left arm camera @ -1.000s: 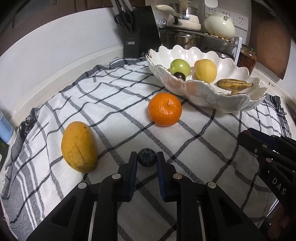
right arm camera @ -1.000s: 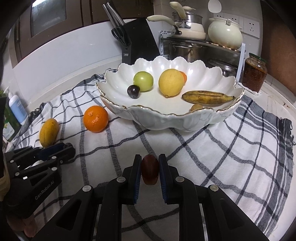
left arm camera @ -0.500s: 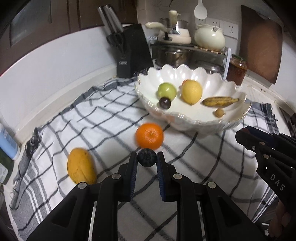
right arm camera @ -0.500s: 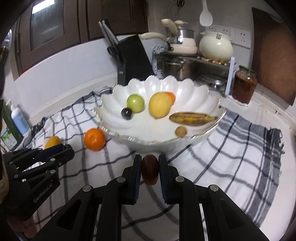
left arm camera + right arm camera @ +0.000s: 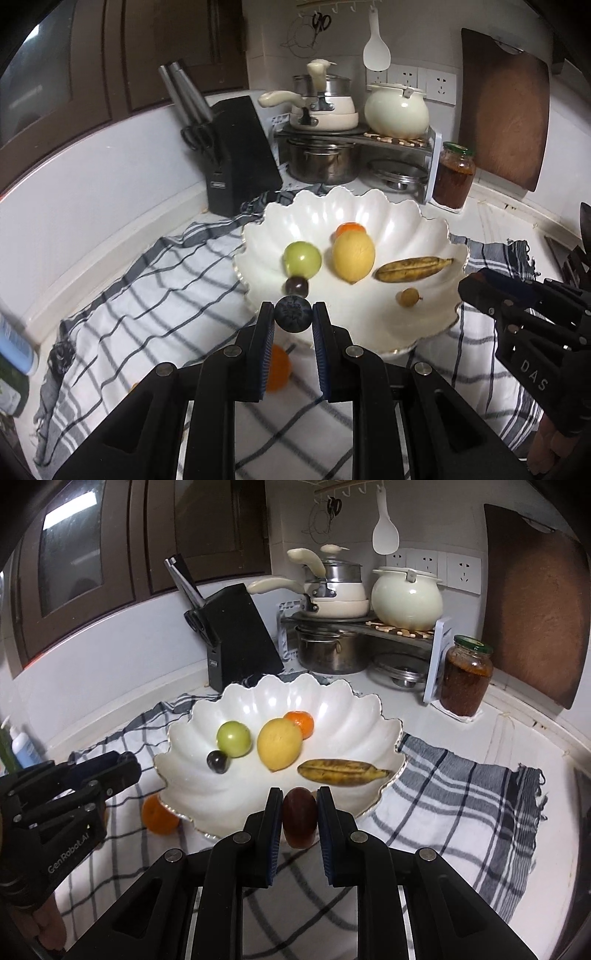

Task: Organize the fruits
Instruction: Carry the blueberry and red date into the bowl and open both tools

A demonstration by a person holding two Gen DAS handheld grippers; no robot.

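My left gripper [image 5: 293,315] is shut on a dark blueberry [image 5: 293,314], held above the near left rim of the white scalloped bowl [image 5: 413,343]. My right gripper [image 5: 300,805] is shut on a dark red oval fruit [image 5: 300,818], held over the bowl's near rim [image 5: 177,805]. The bowl holds a green apple [image 5: 233,738], a yellow lemon [image 5: 279,744], a small orange [image 5: 301,722], a spotted banana [image 5: 341,772], a dark plum [image 5: 217,761] and a small tan fruit [image 5: 408,296]. An orange [image 5: 159,816] lies on the checked cloth beside the bowl.
A black knife block [image 5: 236,638], stacked pots on a rack [image 5: 332,642], a cream pot [image 5: 406,598] and a jar [image 5: 463,677] stand behind the bowl. A wooden board [image 5: 535,602] leans at the right. A blue-capped bottle [image 5: 22,747] stands far left.
Both grippers have risen and moved forward toward the bowl with their fruits. The mango has dropped out of view and the loose orange now lies under the left gripper.
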